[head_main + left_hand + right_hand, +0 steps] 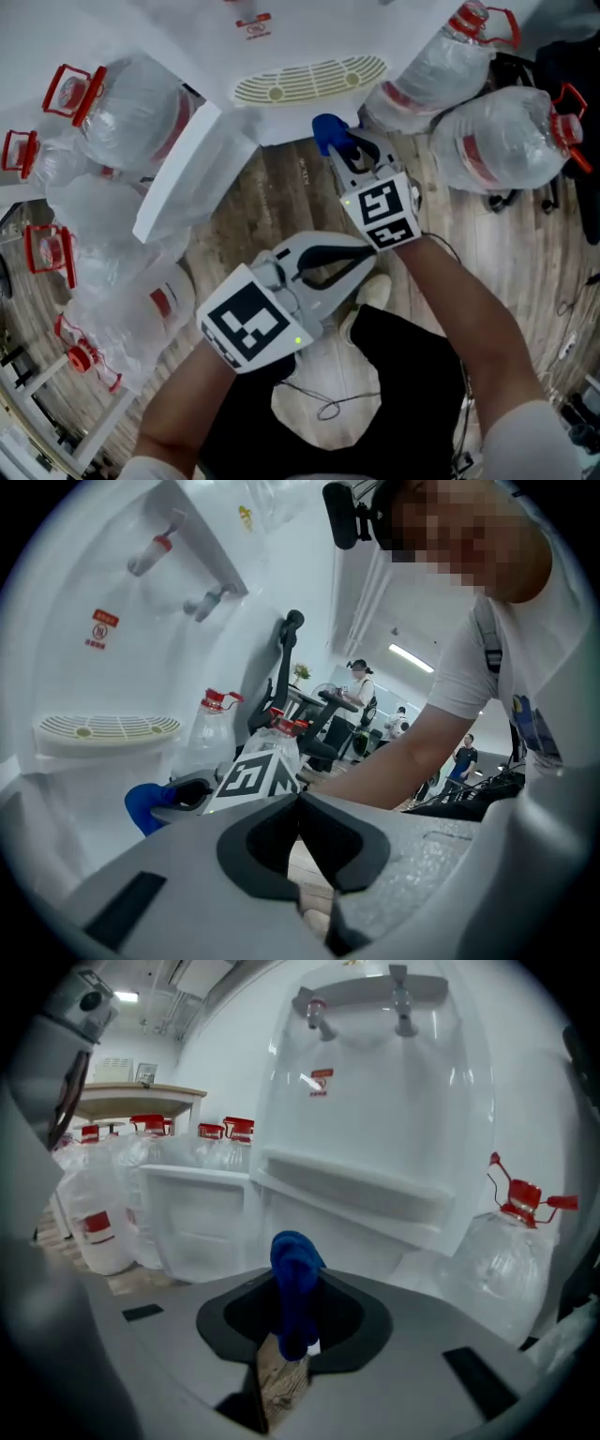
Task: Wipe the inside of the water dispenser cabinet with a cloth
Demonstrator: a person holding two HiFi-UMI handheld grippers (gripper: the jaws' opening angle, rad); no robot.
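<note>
The white water dispenser (pixel 281 37) stands at the top of the head view, its low cabinet door (pixel 183 169) swung open to the left. My right gripper (pixel 342 142) is shut on a bunched blue cloth (pixel 328 131), held just in front of the dispenser's base below the drip tray (pixel 309 80). In the right gripper view the blue cloth (pixel 295 1288) sticks up between the jaws, with the dispenser (pixel 375 1101) and its open door (pixel 202 1213) ahead. My left gripper (pixel 368 248) is shut and empty, held nearer me, behind the right one. The cabinet's inside is hidden.
Large clear water bottles with red caps crowd both sides: bottles at the left (pixel 131 112) and at the right (pixel 506 141). A thin cable (pixel 323 408) lies on the wooden floor by my feet. People (pixel 361 682) stand far back in the room.
</note>
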